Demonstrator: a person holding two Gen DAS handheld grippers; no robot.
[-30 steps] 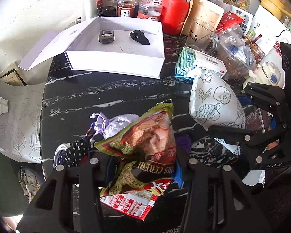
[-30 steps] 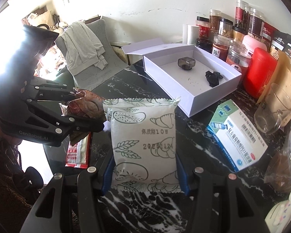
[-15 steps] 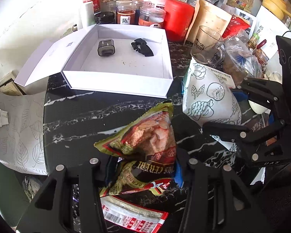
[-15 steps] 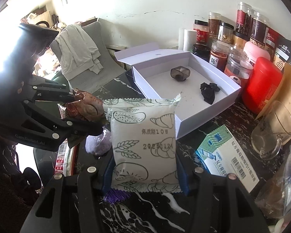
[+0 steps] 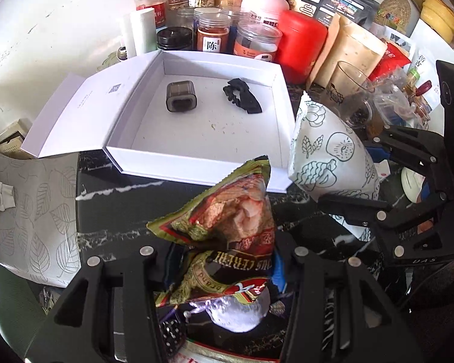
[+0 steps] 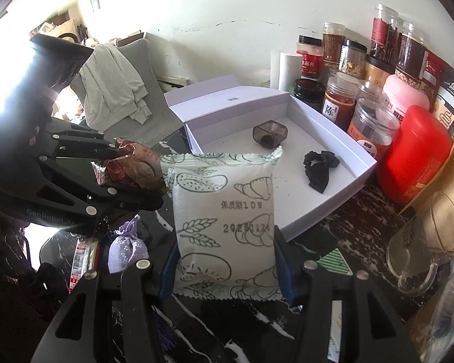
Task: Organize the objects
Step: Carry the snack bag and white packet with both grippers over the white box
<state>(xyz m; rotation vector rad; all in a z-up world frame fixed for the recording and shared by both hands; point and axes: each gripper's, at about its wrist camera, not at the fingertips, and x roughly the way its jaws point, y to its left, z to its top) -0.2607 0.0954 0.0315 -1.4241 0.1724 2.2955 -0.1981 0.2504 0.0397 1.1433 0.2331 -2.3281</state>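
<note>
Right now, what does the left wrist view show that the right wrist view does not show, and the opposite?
Only the left wrist view shows the printed front of the cereal packet in the left gripper, and the woven mat at the back.

Only the right wrist view shows the date stamp on the white bread packet in the right gripper, and the grey chair with cloth over it.

Both show the open white box holding a smoky plastic case and a black scrunchie, the red canister, and a lilac pouch.

My right gripper (image 6: 227,267) clamped a white pastry packet (image 6: 225,220) upright above the black marble table (image 6: 357,220). Beyond it sat the open white box (image 6: 358,163), holding 2 items: a smoky plastic case (image 6: 270,134) and a black scrunchie (image 6: 319,166).
</note>
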